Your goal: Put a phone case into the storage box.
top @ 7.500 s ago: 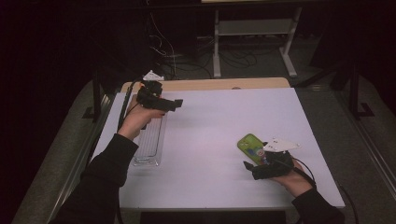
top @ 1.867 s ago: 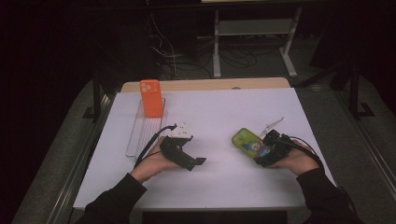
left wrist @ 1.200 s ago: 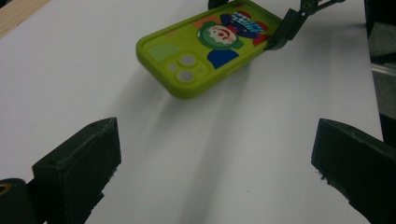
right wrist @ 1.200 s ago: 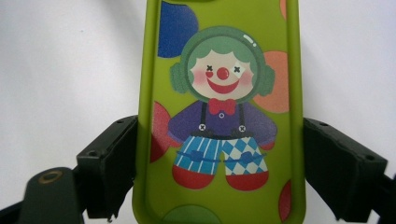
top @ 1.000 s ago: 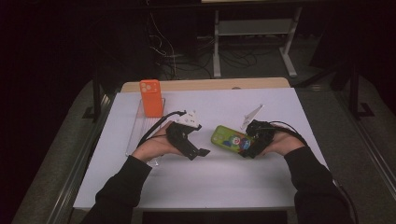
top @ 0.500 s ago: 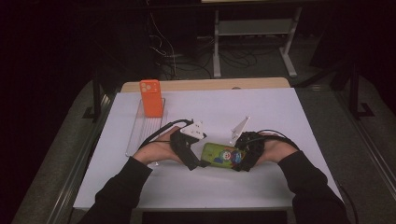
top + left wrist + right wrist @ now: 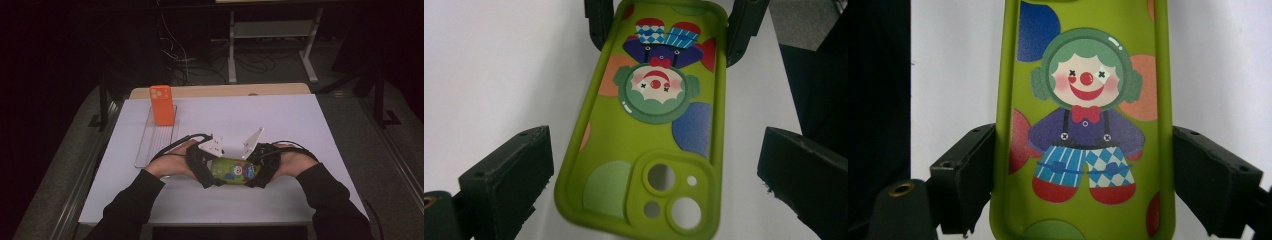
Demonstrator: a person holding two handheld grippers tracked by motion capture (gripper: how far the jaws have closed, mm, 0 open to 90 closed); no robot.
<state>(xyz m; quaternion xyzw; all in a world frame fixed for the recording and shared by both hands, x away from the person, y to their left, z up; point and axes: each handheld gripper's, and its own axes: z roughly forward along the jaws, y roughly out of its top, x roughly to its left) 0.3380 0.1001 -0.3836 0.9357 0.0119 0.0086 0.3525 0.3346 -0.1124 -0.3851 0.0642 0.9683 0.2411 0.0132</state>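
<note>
From the high view we look forward and down on the white surface [image 7: 300,130], far enough back to take in both forearms. From the left gripper view we look along its tongs [image 7: 656,165], very close to the green phone case [image 7: 651,125]. From the right gripper view we face that same case [image 7: 1083,125] from its opposite end, equally close. All three share the case [image 7: 231,171].

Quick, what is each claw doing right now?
Left gripper: open, jaws apart around the green phone case.
Right gripper: shut on the green phone case.
</note>
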